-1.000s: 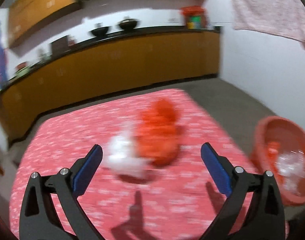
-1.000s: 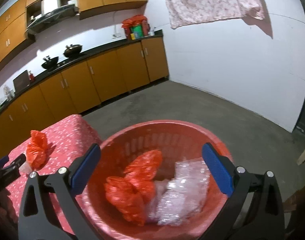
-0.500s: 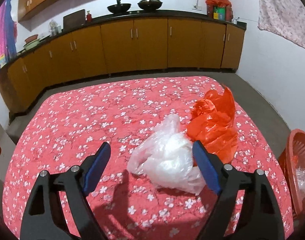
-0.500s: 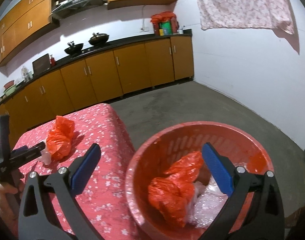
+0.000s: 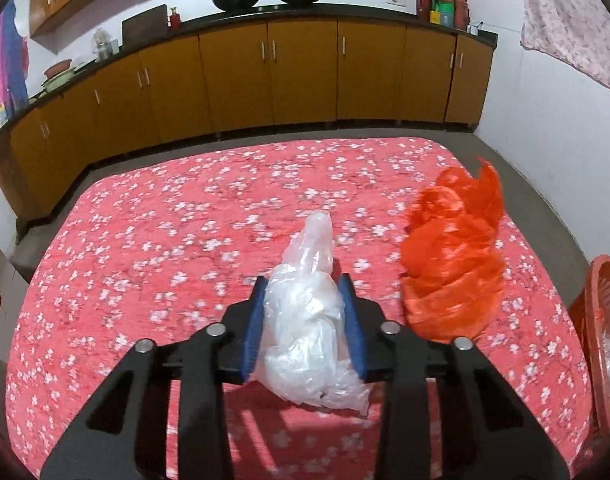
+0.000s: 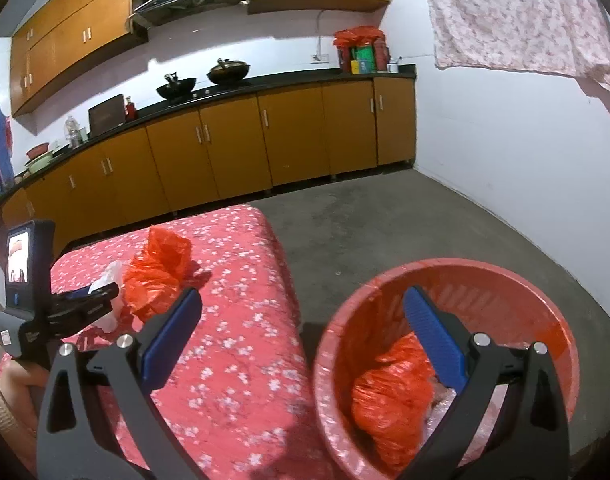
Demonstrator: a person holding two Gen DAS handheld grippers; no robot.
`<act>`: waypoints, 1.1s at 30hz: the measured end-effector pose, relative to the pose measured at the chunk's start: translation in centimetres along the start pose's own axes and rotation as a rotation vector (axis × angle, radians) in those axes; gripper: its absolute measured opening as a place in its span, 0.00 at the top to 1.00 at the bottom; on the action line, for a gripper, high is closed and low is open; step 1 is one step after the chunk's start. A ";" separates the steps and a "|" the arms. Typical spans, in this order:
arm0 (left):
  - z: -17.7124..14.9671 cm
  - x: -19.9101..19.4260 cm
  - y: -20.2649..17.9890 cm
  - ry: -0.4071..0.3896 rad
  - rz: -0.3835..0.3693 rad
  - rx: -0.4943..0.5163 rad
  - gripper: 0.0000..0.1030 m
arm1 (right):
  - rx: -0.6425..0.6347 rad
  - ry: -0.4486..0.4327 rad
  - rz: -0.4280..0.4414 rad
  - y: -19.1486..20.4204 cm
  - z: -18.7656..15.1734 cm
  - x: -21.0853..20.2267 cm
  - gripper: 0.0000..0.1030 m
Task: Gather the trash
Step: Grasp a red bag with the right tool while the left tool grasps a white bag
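Kitchen cabinets in orange-brown wood run along the back wall, and in front of them stands a table under a red flowered cloth point(image 5: 177, 240), where the trash lies. On that cloth, near its front edge, the clear plastic bag point(image 5: 309, 320) sits crumpled between the blue pads of the left gripper point(image 5: 303, 320), whose jaws are pressed in on its bulk from both sides, its twisted tail poking up past the fingertips. It looks almost weightless and very soft, so it should squash rather than resist; the film is slick, and a grip on the thick bunched middle, as here, seems safer than one on the thin tail, which could slide out. Just beside it to the right, close but apparently not touching, the orange plastic bag point(image 5: 453, 264) stands in a loose heap, likely just as light and limp, best taken low through its crumpled body. Off the right edge of the table on the floor is the red basket point(image 6: 485, 276), already holding an orange bag point(image 6: 389, 404) and some clear plastic. The right gripper point(image 6: 301, 336) hangs above the gap between table and basket with its jaws wide apart and nothing in them.
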State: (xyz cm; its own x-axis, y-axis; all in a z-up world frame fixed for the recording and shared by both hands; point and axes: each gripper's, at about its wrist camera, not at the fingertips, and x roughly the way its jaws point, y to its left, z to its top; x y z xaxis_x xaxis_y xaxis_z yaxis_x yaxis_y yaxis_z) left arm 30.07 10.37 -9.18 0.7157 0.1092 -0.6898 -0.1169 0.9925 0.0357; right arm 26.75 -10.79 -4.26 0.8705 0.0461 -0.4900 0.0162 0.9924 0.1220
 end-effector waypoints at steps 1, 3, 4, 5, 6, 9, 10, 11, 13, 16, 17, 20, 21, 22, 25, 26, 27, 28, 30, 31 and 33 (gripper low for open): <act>0.0 0.0 0.4 -0.001 0.005 0.000 0.68 | -0.006 0.001 0.007 0.5 0.1 0.2 0.04; -0.1 -0.2 1.8 -0.002 0.012 -0.011 0.69 | -0.018 0.006 0.020 1.5 0.3 0.5 0.04; -0.3 -0.3 2.8 -0.003 0.013 -0.025 0.69 | -0.024 0.011 0.027 2.0 0.3 0.8 0.04; -0.3 -0.4 3.7 -0.005 0.016 -0.035 0.69 | -0.032 0.017 0.037 2.7 0.3 1.1 0.04; -0.5 -0.7 4.9 -0.010 0.017 -0.051 0.69 | -0.041 0.026 0.050 3.5 0.3 1.5 0.04; -0.9 -1.5 7.9 -0.026 0.023 -0.090 0.69 | -0.062 0.049 0.084 5.7 0.2 2.6 0.04; -0.9 -1.6 8.6 -0.029 0.029 -0.096 0.69 | -0.068 0.057 0.093 6.4 0.2 3.0 0.04; -1.0 -1.9 9.6 -0.032 0.038 -0.104 0.69 | -0.080 0.070 0.106 7.5 0.2 3.6 0.04; -1.2 -2.3 11.1 -0.037 0.052 -0.118 0.69 | -0.097 0.086 0.124 9.3 0.3 4.7 0.04; -1.2 -2.7 12.9 -0.047 0.067 -0.137 0.69 | -0.107 0.116 0.136 11.9 0.4 6.8 0.04; -1.2 -2.8 13.4 -0.050 0.069 -0.143 0.69 | -0.109 0.127 0.132 12.6 0.5 7.5 0.04; -1.2 -2.9 14.7 -0.056 0.075 -0.162 0.69 | -0.108 0.162 0.112 14.5 0.8 9.9 0.04; -1.2 -2.9 15.1 -0.057 0.076 -0.167 0.69 | -0.108 0.169 0.102 15.0 0.8 10.5 0.04; -1.2 -2.8 15.4 -0.057 0.077 -0.173 0.69 | -0.113 0.176 0.084 15.6 1.0 11.3 0.04; -1.1 -2.7 16.0 -0.062 0.076 -0.181 0.69 | -0.124 0.203 0.048 16.5 1.1 13.0 0.04; -1.0 -2.6 16.1 -0.063 0.076 -0.182 0.69 | -0.120 0.211 0.040 16.7 1.2 13.5 0.04; -0.9 -2.6 16.1 -0.065 0.074 -0.183 0.69 | -0.112 0.223 0.038 16.8 1.2 13.9 0.05; -0.9 -2.6 16.1 -0.065 0.072 -0.183 0.69 | -0.106 0.235 0.041 16.8 1.2 14.3 0.05; -0.8 -2.7 16.0 -0.069 0.067 -0.183 0.69 | -0.100 0.264 0.051 17.0 1.2 15.0 0.15; -0.9 -2.8 16.0 -0.070 0.065 -0.182 0.70 | -0.103 0.270 0.053 17.1 1.1 15.2 0.18; -0.8 -3.0 15.9 -0.075 0.059 -0.178 0.69 | -0.120 0.292 0.056 17.4 0.8 15.6 0.36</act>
State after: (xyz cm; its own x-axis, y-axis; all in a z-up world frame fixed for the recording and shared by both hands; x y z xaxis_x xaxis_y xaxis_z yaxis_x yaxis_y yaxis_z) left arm 25.55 25.74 -7.12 0.7523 0.1775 -0.6345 -0.2753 0.9596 -0.0580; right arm 41.03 7.13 -9.10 0.6901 0.1150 -0.7145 -0.1015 0.9929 0.0618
